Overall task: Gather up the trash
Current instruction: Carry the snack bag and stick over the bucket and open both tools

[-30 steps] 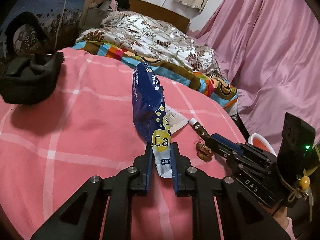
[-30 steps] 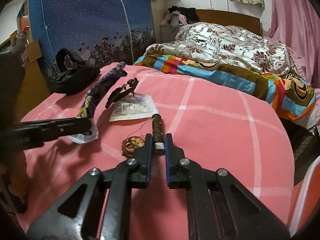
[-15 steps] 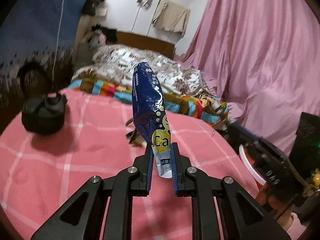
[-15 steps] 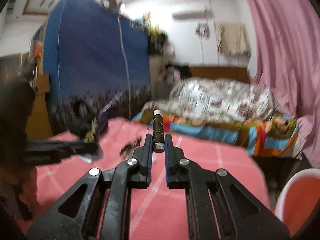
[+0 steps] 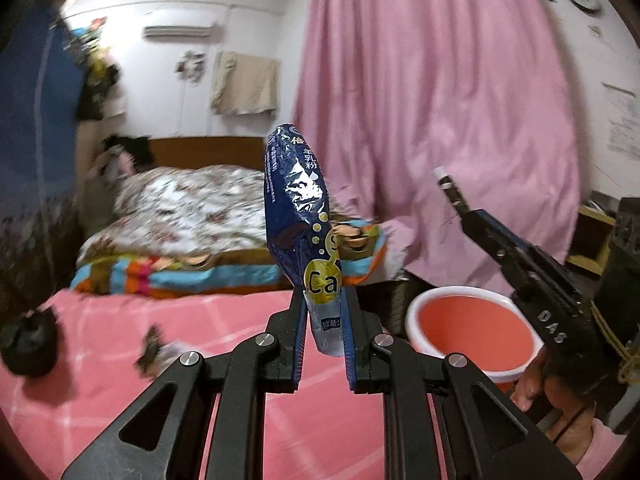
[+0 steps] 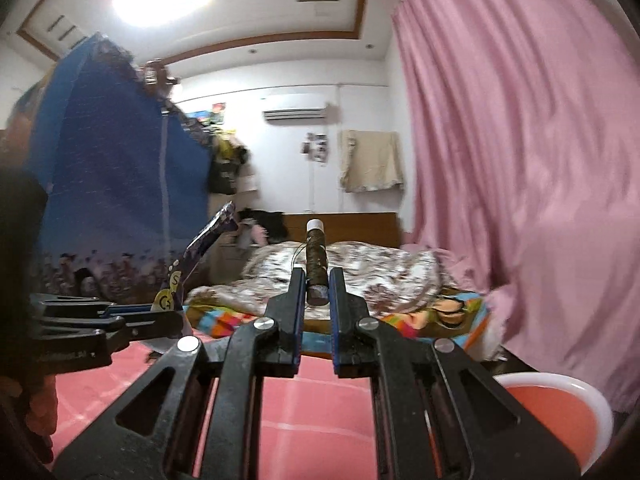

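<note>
Looking along our left gripper (image 5: 323,322), we clamp the blue wrapper (image 5: 298,216) upright above the pink bed's (image 5: 100,400) far edge, the basin (image 5: 464,330) just beyond; scraps (image 5: 150,350) remain there. In the right view, our right gripper (image 6: 316,294) pinches the thread spool (image 6: 315,264), not yet dropped.

A tall pink pleated curtain (image 5: 432,112) hangs at the right. A white air conditioner (image 6: 294,114) sits high on the far wall above a beige cloth (image 6: 372,160). A brown floral quilt (image 5: 188,208) lies on a bed with a wooden headboard (image 5: 208,152). A blue fabric wardrobe (image 6: 116,168) stands left.
</note>
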Tool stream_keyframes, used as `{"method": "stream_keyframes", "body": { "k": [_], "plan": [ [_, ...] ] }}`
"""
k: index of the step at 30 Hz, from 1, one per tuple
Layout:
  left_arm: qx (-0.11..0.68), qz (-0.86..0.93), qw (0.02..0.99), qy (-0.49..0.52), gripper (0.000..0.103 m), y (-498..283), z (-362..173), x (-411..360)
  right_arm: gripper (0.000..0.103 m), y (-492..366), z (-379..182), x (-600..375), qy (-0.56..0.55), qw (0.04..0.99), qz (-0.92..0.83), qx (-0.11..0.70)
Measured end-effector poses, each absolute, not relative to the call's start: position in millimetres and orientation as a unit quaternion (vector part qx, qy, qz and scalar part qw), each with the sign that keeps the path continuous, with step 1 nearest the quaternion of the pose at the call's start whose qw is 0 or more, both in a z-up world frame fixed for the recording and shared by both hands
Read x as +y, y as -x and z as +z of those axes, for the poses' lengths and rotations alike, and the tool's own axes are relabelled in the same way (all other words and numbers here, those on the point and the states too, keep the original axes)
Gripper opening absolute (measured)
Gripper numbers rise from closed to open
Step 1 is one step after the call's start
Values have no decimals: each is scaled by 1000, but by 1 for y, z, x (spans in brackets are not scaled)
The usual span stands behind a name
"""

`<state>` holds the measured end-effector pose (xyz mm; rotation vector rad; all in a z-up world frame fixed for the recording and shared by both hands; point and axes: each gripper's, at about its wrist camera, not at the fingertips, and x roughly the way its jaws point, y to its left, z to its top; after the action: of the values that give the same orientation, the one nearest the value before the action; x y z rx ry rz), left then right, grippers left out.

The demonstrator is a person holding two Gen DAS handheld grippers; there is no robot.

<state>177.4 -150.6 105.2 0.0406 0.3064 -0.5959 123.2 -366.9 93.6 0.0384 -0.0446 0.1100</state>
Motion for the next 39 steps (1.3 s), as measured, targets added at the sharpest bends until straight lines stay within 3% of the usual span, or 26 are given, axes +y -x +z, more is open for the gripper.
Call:
{"method": "stream_keyframes", "body": {
  "k": [7,17,39],
  "plan": [
    [160,-373,912,-53,13,-186,100,-227,44,-113,85,-426,-54,998,-16,12],
    [243,-438,862,-77,13,-200,66,-321,44,-119,55,-496,-100,984,-99,104],
    [389,-447,801,-94,13,-226,7,-371,44,-127,8,-544,-151,959,-127,206]
  ]
}}
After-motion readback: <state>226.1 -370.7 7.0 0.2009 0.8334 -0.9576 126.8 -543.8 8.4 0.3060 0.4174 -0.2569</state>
